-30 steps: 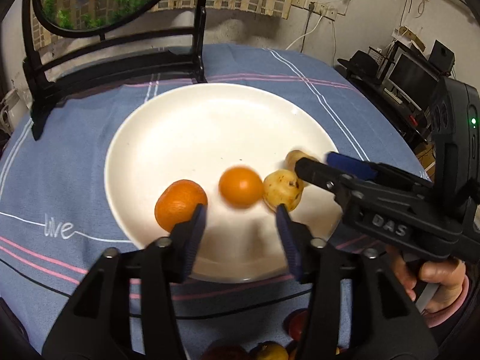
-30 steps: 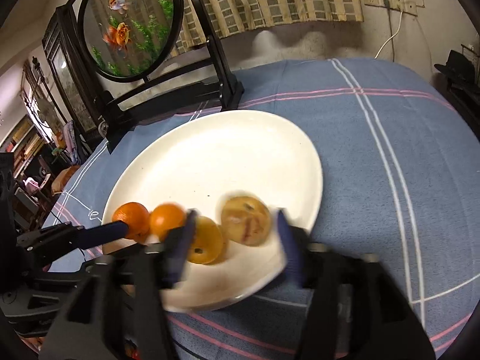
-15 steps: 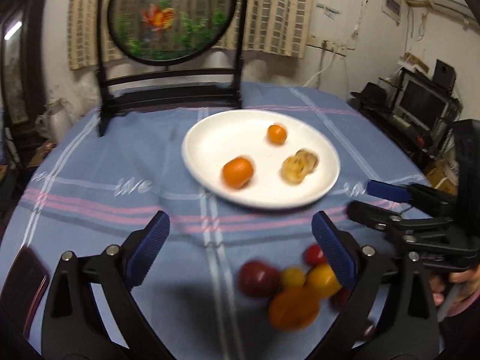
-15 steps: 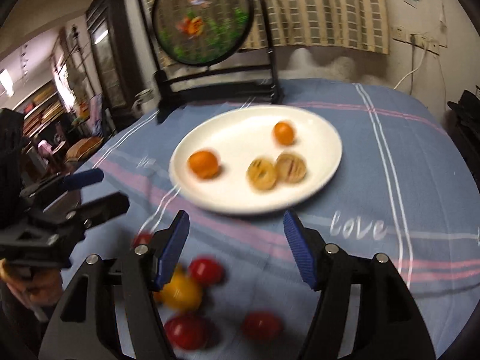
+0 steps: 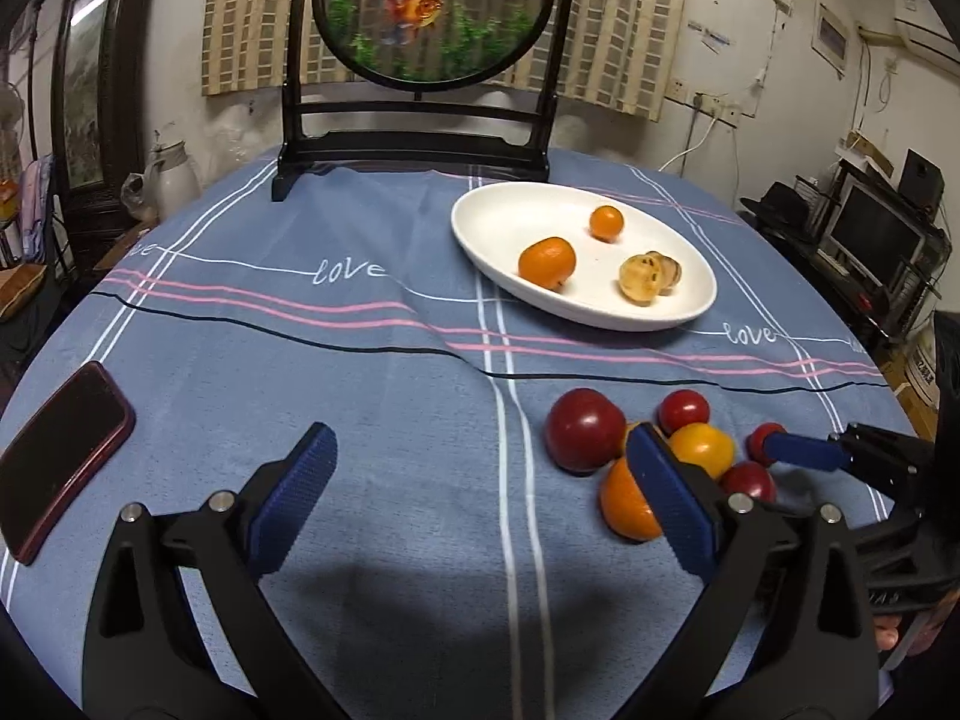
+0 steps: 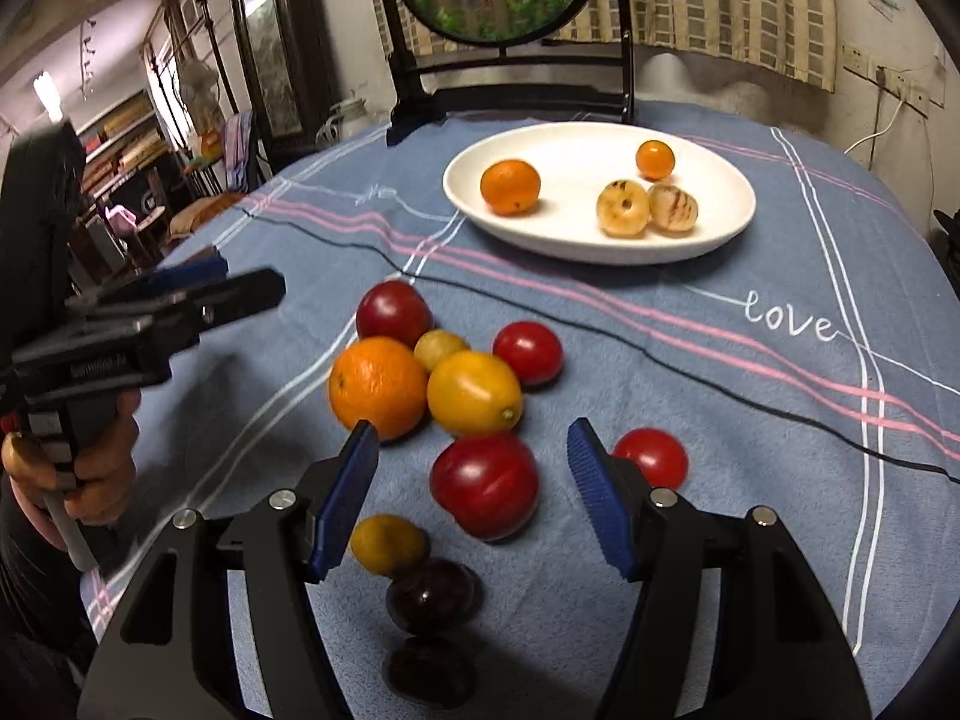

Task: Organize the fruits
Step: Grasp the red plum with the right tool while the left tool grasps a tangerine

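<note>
A white plate (image 5: 492, 219) (image 6: 708, 240) on the blue tablecloth holds a mandarin (image 6: 510, 186), a small orange (image 6: 655, 159) and two pale spotted fruits (image 6: 648, 208). A loose pile of fruit lies nearer: an orange (image 6: 377, 385), a yellow lemon-like fruit (image 6: 474, 392), red fruits (image 6: 485, 485) and two dark plums (image 6: 433, 595). My right gripper (image 6: 474, 495) is open and empty, its fingers either side of a red fruit, above it. My left gripper (image 5: 480, 495) is open wide and empty, left of the pile (image 5: 585, 429).
A dark red phone (image 5: 57, 459) lies at the table's left edge. A black-framed round goldfish screen (image 5: 429, 12) stands at the far edge behind the plate. A kettle (image 5: 174, 177) and furniture stand beyond the table.
Both grippers have pulled back from over the plate toward the near side of the table. The loose fruit pile has come into view. Both stay open and empty.
</note>
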Available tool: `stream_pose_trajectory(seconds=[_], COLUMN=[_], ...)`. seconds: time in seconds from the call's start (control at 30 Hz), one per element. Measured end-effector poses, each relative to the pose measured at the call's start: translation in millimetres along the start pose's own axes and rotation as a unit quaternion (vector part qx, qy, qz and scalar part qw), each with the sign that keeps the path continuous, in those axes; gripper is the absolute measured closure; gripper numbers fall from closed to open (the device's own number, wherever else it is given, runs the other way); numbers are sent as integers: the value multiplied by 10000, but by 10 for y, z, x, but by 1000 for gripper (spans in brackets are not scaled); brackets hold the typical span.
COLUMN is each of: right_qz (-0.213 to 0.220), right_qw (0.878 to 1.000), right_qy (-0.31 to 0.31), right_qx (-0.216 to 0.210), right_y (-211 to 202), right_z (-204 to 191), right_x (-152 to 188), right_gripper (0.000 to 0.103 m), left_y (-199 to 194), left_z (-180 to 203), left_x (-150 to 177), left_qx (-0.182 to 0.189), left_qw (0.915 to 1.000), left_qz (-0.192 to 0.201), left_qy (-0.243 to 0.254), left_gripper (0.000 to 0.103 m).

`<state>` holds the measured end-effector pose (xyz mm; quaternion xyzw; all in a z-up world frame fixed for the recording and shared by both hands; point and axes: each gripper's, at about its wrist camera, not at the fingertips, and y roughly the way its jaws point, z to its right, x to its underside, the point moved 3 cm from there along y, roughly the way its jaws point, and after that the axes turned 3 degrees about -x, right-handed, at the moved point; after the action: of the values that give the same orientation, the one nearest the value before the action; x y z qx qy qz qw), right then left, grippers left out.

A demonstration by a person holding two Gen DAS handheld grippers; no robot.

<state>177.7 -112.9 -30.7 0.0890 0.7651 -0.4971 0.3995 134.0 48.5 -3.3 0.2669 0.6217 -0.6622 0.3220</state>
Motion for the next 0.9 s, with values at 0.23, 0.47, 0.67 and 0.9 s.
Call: stream_pose_trajectory(seconds=[0.23,0.47,0.67,0.9], right_qz=[-151,-178,-306,-385], right_qw=[9999,9997,9991,9984], right_qy=[-12,180,285,396], right_qx=[54,27,-17,-100], right_y=[34,32,75,91], right_z=[-4,44,83,106], right_x=[39,51,93,112], right_gripper=[37,47,49,63], left_y=[-12,-33,-52,-42], left_z=[69,162,211,209], left_x=[19,50,58,64], left_qx=[-5,-149,-179,-20], left_qw=[9999,9985,9973,9977], left_qz=[-9,68,131,56], left_qy=[168,514,695,674], left_gripper=[4,4,4,4])
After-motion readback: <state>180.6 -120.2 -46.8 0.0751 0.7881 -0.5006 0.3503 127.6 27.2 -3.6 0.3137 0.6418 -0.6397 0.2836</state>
